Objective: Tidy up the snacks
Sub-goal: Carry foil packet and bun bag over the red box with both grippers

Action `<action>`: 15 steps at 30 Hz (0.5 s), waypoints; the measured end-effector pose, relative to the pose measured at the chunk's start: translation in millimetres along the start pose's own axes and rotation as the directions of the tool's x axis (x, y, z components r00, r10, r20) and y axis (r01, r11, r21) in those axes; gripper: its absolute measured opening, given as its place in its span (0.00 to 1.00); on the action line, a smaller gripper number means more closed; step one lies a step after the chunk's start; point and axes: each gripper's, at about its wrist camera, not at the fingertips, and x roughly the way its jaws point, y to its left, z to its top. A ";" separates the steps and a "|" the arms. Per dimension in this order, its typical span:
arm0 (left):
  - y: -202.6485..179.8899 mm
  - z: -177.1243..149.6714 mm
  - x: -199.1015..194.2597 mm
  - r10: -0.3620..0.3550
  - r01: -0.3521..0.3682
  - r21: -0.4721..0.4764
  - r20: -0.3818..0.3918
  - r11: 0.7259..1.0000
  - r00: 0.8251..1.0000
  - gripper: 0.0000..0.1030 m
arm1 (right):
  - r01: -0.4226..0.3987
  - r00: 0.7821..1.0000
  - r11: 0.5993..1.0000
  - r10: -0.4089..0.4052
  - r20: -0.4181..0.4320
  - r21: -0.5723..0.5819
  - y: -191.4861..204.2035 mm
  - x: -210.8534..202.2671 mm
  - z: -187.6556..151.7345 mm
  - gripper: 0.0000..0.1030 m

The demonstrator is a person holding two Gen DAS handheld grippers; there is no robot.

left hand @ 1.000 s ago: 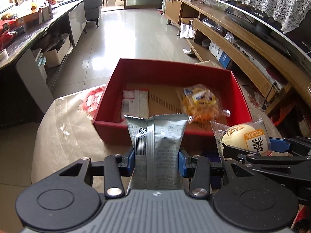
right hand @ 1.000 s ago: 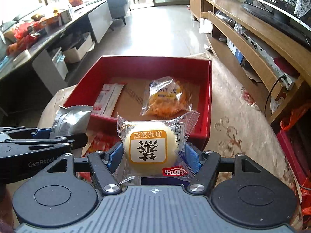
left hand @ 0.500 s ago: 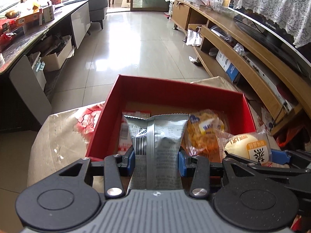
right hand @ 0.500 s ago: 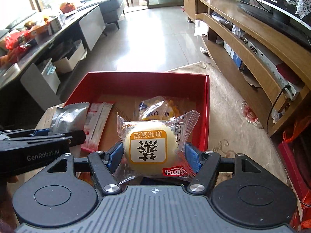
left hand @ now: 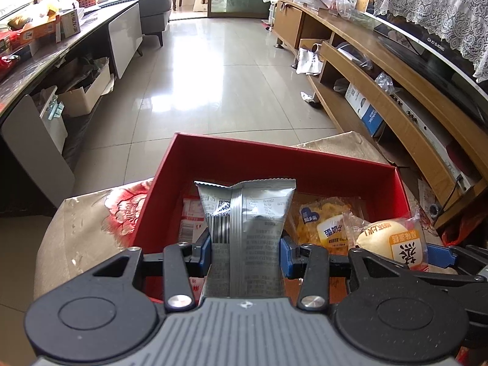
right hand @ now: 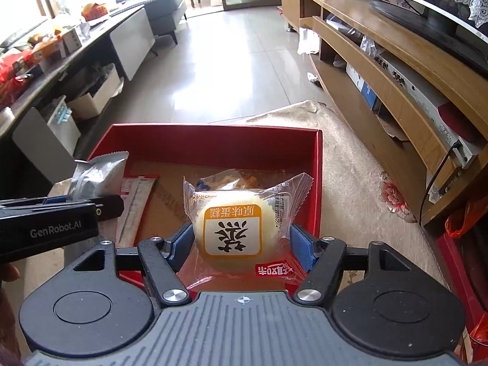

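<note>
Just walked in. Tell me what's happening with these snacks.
A person holds a claw in each hand. The left claw grips a silver snack packet; the right claw grips a wrapped round cake. Both are held over the near edge of the red box, where a yellow snack bag and a flat red-and-white packet already lie.

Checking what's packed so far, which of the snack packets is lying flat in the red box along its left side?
The flat white-and-red sachet, beside the left wall of the red cardboard box; the orange pastry packet lies further right.
</note>
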 end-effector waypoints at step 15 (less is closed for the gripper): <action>-6.8 12.0 32.7 0.022 -0.021 0.019 -0.017 1.000 1.000 0.38 | 0.000 1.000 1.000 0.000 -0.002 -0.009 -0.2 21.5 6.8 0.72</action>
